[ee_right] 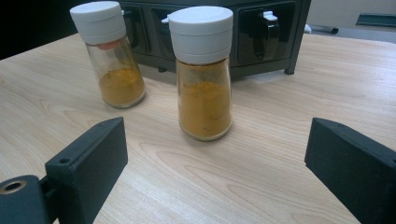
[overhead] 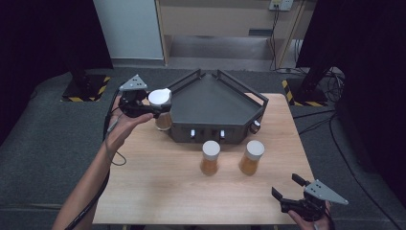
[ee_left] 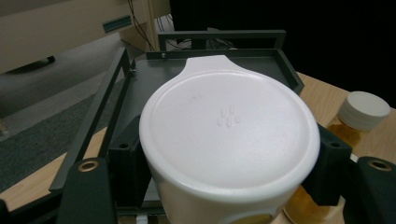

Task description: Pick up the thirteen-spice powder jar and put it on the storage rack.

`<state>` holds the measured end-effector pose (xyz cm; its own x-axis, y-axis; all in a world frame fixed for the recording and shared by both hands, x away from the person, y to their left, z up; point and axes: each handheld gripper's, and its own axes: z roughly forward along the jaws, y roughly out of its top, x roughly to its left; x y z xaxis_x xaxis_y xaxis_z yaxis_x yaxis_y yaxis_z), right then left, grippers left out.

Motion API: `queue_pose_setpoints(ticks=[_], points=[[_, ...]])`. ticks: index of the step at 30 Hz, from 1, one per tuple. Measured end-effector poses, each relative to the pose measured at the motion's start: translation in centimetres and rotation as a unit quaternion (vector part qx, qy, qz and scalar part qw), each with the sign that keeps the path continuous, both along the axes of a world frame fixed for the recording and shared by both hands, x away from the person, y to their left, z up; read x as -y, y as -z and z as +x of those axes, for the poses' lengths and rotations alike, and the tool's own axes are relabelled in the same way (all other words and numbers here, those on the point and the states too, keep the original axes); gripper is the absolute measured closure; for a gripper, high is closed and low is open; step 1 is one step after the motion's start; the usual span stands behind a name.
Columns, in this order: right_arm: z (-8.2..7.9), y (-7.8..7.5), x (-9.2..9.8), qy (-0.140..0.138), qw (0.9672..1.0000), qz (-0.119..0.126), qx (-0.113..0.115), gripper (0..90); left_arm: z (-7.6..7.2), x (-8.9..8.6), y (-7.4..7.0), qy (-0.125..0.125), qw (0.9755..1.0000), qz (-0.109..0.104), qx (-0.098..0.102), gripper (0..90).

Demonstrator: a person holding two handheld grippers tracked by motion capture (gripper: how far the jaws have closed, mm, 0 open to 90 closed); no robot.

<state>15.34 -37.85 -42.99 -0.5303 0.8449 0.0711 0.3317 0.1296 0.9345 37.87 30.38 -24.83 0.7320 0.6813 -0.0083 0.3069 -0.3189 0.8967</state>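
On the wooden table (overhead: 158,191) a dark five-sided tray (overhead: 210,103) with raised rails sits at the far middle, and two spice jars stand upright just in front of its near wall: the left jar (overhead: 210,157) and the right jar (overhead: 252,156), apart from each other, each with a white cap and orange-yellow powder filling roughly its lower half. The right gripper's view shows the same two, with the nearer one (ee_right: 203,74) closest to its jaws and the other (ee_right: 108,53) farther off to the left, both with bare tabletop around them. The left gripper (overhead: 152,108) is held up at the tray's left corner, the forearm reaching in from the near left with the palm under the tool; its jaws clamp a third jar (overhead: 162,109) by the body, white flip-top lid (ee_left: 229,128) upward, poised over the tray's left rail. The right gripper (overhead: 285,188) rests low at the near right corner of the table, jaws spread wide and holding nothing, pointing toward the two standing jars.
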Motion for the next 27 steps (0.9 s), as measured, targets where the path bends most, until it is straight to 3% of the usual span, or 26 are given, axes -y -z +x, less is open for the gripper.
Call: queue_pose_setpoints(ticks=[8,18,27], points=[[-0.1,0.1,0.2,0.002,1.0,0.004,0.004,6.0,1.7,1.9,-0.5,-0.029,0.9994,0.017,0.003,29.6],[-0.1,0.1,0.2,0.002,1.0,0.006,0.004,6.0,4.4,3.8,0.0,-0.063,0.998,-0.004,0.001,29.7],[-0.2,0.1,0.3,0.002,1.0,0.007,0.003,6.0,6.1,5.4,1.1,-0.109,0.994,-0.012,0.001,29.7]])
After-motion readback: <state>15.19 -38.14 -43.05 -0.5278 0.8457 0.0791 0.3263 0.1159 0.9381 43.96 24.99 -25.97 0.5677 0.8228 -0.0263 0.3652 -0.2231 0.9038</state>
